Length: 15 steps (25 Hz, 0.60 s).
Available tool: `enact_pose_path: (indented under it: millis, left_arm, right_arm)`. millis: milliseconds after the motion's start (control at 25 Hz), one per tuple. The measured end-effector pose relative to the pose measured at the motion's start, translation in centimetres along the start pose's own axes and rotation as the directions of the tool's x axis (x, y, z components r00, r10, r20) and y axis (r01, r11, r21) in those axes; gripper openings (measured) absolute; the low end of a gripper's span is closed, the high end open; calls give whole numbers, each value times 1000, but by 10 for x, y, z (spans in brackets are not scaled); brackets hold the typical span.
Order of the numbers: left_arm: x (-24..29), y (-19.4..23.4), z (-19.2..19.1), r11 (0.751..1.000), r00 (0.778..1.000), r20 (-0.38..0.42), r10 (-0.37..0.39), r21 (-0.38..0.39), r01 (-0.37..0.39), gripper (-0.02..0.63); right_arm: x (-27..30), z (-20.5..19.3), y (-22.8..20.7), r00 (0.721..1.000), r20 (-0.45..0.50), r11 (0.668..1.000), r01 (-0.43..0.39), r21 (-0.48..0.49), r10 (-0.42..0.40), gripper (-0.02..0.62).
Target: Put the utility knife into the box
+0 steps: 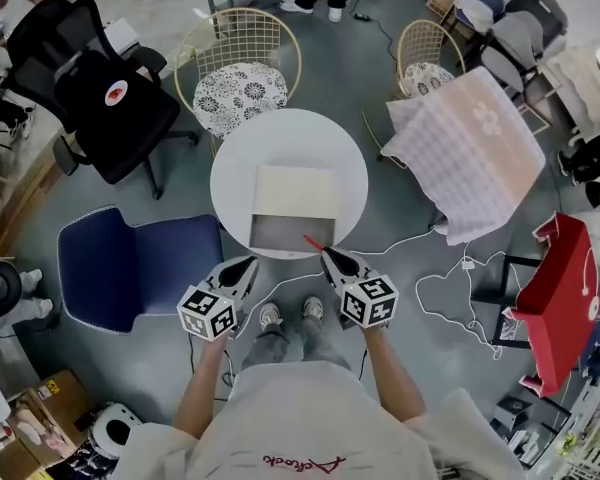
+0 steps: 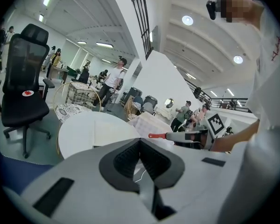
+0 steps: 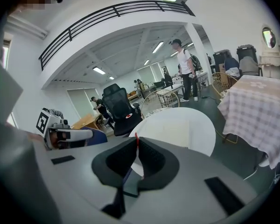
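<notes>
**A:** Where is the knife (image 1: 313, 241)?

**B:** In the right gripper (image 1: 325, 255). The jaws are closed nearly all the way on it, and only a thin red end sticks out past the tips. In the head view that end hangs over the box's 5 o'clock corner, near the table's (image 1: 240, 168) 6 o'clock edge.

**A:** And the left gripper (image 1: 251, 261)?

**B:** Its jaws are pressed together with nothing between them. It hangs off the table at about 7 o'clock, just clear of the rim.

**A:** Is the box (image 1: 280, 234) ready to take it?

**B:** I think so. It sits mid-table with a bare grey inside showing on its 6 o'clock half. A cream panel covers the 12 o'clock half, and I can't tell whether that's a lid or a flap.

**A:** So which step is this?

**B:** I'd say the carry is at its end. The knife is held and is almost over the opening, but it isn't inside yet.

**A:** What's next?

**B:** Push a little further toward 12 o'clock so the whole knife clears the near wall. Then lower it to the grey floor and open the jaws. The hold is a narrow pinch, so the knife could swing or slip if it's tilted on the way. The left gripper has no part in this unless the box slides.
</notes>
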<state>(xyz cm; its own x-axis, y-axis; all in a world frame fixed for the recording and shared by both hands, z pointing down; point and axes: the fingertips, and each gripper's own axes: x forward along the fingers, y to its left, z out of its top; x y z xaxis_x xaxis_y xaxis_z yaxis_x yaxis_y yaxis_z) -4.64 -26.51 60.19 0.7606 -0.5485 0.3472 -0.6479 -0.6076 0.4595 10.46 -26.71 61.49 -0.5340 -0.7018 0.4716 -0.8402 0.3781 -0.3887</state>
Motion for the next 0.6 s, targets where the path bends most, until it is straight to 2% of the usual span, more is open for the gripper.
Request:
enact_pose_path:
  millis: [320,600]
  left_arm:
    - [2,-2,-27,999,1000,-26,5,-48,-6,11]
    - [-2,-2,-36,997,999,-29,28,-70,-30,11]
  right_arm:
    - [3,-36,-3,998,-67,999,-6,33,8,26]
    - [13,-45,-7,994,-104,999,-21,28,24,26]
